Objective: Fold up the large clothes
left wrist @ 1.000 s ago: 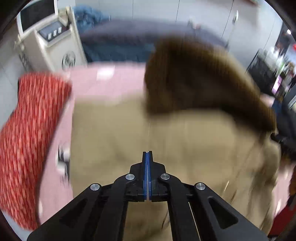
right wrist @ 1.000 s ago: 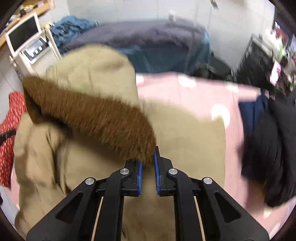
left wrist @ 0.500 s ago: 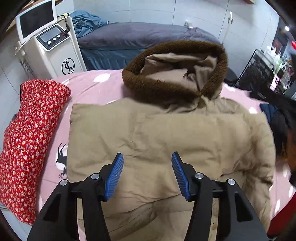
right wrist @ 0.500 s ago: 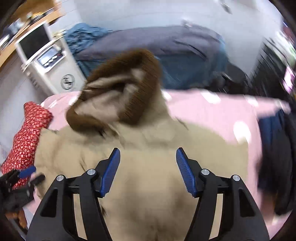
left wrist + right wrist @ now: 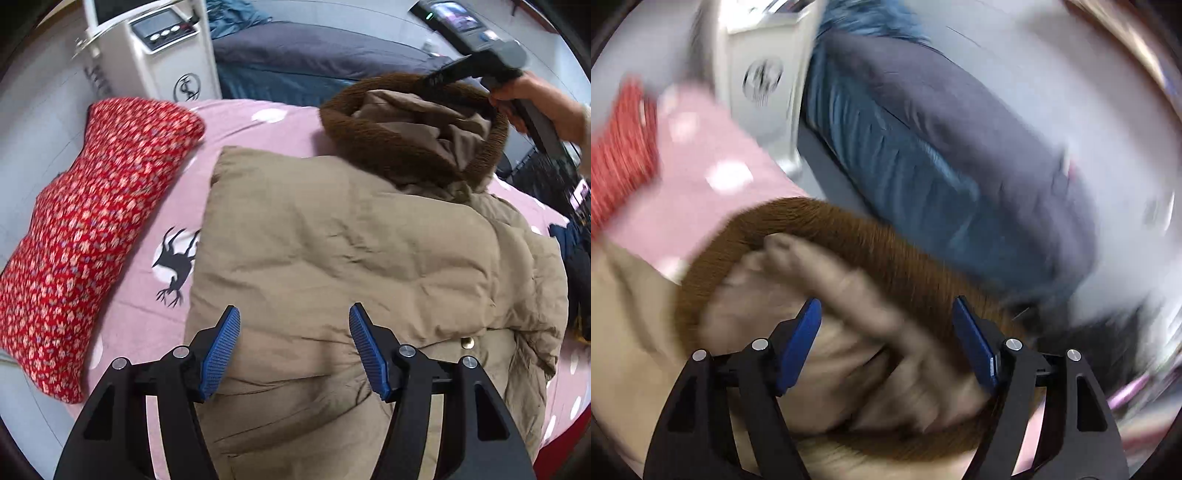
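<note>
A tan padded coat (image 5: 351,258) lies spread on the pink bedsheet (image 5: 258,125), its hood with brown fur trim (image 5: 373,144) at the far end. My left gripper (image 5: 294,347) is open and empty above the coat's lower part. My right gripper (image 5: 886,343) is open over the hood; the tan lining (image 5: 849,317) lies between the jaws and the fur rim (image 5: 886,240) curves just beyond. In the left wrist view the right gripper's black fingers (image 5: 443,74) reach the hood's far rim.
A red floral pillow (image 5: 81,229) lies on the bed's left side. A white machine (image 5: 159,55) stands behind it, beside a grey-blue bed (image 5: 314,59). Dark clothes (image 5: 576,258) lie at the right edge.
Both grippers opened and let go of the coat, which dropped flat on the bed. My right gripper then moved forward to the hood. My left gripper shifted slightly left.
</note>
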Demonstrator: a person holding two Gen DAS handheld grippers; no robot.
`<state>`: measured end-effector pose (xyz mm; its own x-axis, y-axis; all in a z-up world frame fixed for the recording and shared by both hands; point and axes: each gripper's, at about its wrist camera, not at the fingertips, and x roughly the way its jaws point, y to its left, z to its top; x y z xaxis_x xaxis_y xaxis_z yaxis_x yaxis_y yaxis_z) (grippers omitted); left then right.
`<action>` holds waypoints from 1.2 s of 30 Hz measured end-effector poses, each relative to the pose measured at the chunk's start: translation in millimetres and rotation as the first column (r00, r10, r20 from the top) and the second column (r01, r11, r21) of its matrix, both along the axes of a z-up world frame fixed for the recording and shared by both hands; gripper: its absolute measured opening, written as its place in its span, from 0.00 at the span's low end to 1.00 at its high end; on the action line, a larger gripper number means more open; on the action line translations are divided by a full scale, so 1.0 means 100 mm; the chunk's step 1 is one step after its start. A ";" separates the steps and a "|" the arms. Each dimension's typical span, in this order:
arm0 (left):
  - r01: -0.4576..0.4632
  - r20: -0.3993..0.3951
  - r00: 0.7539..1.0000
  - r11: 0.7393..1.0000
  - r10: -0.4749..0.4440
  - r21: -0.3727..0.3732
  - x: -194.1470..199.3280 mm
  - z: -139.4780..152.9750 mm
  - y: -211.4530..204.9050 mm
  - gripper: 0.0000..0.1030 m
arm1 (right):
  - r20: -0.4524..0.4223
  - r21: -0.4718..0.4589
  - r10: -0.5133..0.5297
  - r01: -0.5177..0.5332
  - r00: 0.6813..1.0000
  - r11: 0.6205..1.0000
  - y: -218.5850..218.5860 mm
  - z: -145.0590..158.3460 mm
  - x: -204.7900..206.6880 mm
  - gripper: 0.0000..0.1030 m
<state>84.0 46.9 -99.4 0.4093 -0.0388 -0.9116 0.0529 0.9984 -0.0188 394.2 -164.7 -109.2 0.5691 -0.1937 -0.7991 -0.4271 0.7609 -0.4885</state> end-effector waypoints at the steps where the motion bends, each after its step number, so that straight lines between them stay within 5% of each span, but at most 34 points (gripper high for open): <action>1: -0.011 -0.007 1.000 1.000 0.011 -0.002 0.00 -0.01 0.03 0.59 | 0.006 -0.107 0.046 -0.045 0.999 0.993 0.08 -0.11 0.10 0.71; 4: -0.027 -0.019 0.999 1.000 0.027 -0.014 0.02 -0.05 0.06 0.59 | -0.123 -0.281 0.076 -0.108 0.990 0.953 0.13 -0.48 0.33 0.71; 7: -0.023 -0.022 1.000 0.999 0.022 -0.026 0.03 -0.06 0.04 0.59 | -0.205 -0.274 0.037 -0.093 0.978 0.957 0.03 -0.63 0.36 0.18; 12: -0.022 -0.019 1.000 0.999 0.022 -0.029 0.06 -0.07 0.04 0.59 | -0.052 -0.092 0.058 -0.062 0.997 0.994 -0.07 -0.15 -0.20 0.15; 17: -0.022 -0.003 1.000 1.000 0.022 -0.019 0.09 -0.04 0.10 0.59 | 0.088 0.028 0.086 -0.089 0.992 0.996 -0.30 0.29 -1.40 0.15; 21: -0.021 0.007 1.000 1.000 0.021 -0.002 0.10 -0.01 0.10 0.59 | 0.120 0.099 0.044 -0.056 0.992 0.994 -0.45 0.41 -2.26 0.15; 29: 0.039 0.056 0.998 0.999 -0.038 -0.019 -0.01 0.21 -0.13 0.60 | 0.042 0.123 -0.024 0.019 0.999 0.992 -0.57 -0.04 -3.56 0.15; 36: 0.199 0.105 0.975 0.980 -0.196 -0.028 -0.05 0.39 -0.62 0.65 | -0.039 0.032 -0.009 0.010 0.999 0.999 -0.52 -0.59 -3.77 0.16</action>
<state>79.2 -15.0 -60.0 0.4798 -0.1617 -0.8624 0.2525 0.9667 -0.0408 17.0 -217.2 -168.0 0.5355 -0.1730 -0.8266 -0.4383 0.7797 -0.4471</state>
